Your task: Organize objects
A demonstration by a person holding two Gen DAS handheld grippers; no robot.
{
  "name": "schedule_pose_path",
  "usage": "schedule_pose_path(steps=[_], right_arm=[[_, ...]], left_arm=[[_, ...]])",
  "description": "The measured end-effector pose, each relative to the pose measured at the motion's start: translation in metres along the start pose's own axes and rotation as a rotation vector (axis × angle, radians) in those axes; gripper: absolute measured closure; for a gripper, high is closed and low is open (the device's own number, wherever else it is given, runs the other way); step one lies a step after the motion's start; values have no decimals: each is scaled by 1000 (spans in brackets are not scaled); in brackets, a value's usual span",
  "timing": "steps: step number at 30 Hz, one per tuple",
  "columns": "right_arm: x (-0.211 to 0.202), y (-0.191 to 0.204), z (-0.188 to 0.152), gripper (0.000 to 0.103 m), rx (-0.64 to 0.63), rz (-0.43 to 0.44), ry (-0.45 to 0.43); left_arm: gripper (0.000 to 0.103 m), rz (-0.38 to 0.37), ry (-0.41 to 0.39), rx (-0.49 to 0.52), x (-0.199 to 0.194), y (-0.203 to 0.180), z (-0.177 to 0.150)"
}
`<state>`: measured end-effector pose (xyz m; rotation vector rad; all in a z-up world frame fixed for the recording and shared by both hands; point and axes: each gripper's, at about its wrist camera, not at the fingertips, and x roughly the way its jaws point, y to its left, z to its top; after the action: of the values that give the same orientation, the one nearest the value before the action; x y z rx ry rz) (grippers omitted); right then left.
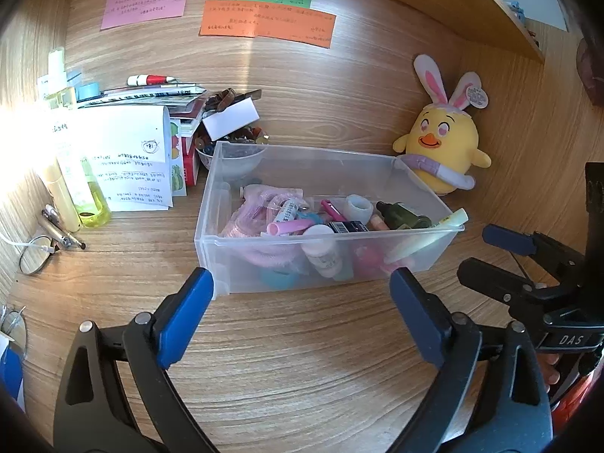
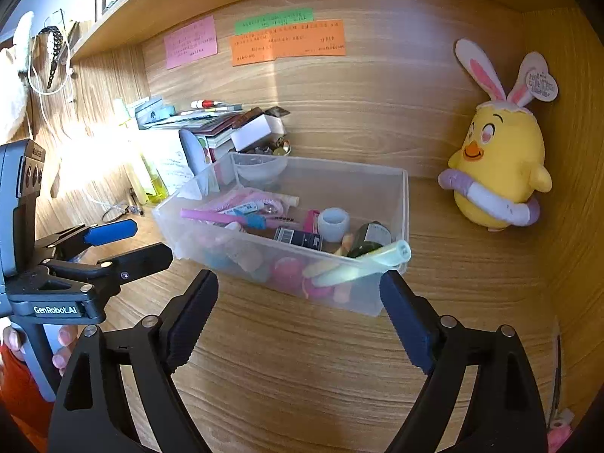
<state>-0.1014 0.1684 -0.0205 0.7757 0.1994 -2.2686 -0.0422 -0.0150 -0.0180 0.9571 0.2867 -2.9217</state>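
A clear plastic bin [image 1: 264, 275] stands on the wooden desk, filled with several small items: a pink tube [image 1: 288, 226], a dark green bottle [image 1: 406, 213], a white ring-shaped jar [image 1: 359, 207] and a pale yellow tube [image 1: 451, 219] that leans over its right rim. The bin also shows in the right wrist view [image 2: 362, 302]. My left gripper [image 1: 302, 290] is open and empty just in front of the bin. My right gripper [image 2: 298, 294] is open and empty at the bin's near right corner; it also shows in the left wrist view [image 1: 490, 253].
A yellow chick plush with bunny ears [image 1: 447, 139] sits at the back right [image 2: 498, 166]. At the left are stacked papers and books [image 1: 124, 158], yellow bottles [image 1: 88, 196], pens [image 1: 60, 232] and glasses [image 1: 36, 255]. Sticky notes [image 1: 264, 22] hang on the back wall.
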Motion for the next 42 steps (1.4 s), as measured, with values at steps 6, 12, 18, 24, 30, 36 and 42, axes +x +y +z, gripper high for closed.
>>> schedule_pose_path(steps=[6, 12, 18, 24, 30, 36, 42], right_arm=[[0, -2, -2, 17, 17, 3, 4], [0, -3, -2, 16, 23, 5, 5], [1, -3, -3, 16, 24, 6, 8], [1, -3, -3, 16, 23, 6, 10], [2, 0, -3, 16, 15, 2, 13], [2, 1, -3, 16, 10, -2, 11], [1, 2, -3, 16, 9, -1, 5]], left_arm=[[7, -7, 9, 19, 1, -4, -2], [7, -2, -2, 34, -1, -7, -3], [7, -2, -4, 40, 0, -8, -3], [7, -4, -5, 39, -1, -7, -3], [7, -10, -10, 38, -1, -7, -4], [7, -19, -25, 43, -4, -9, -4], [7, -24, -18, 36, -3, -10, -5]])
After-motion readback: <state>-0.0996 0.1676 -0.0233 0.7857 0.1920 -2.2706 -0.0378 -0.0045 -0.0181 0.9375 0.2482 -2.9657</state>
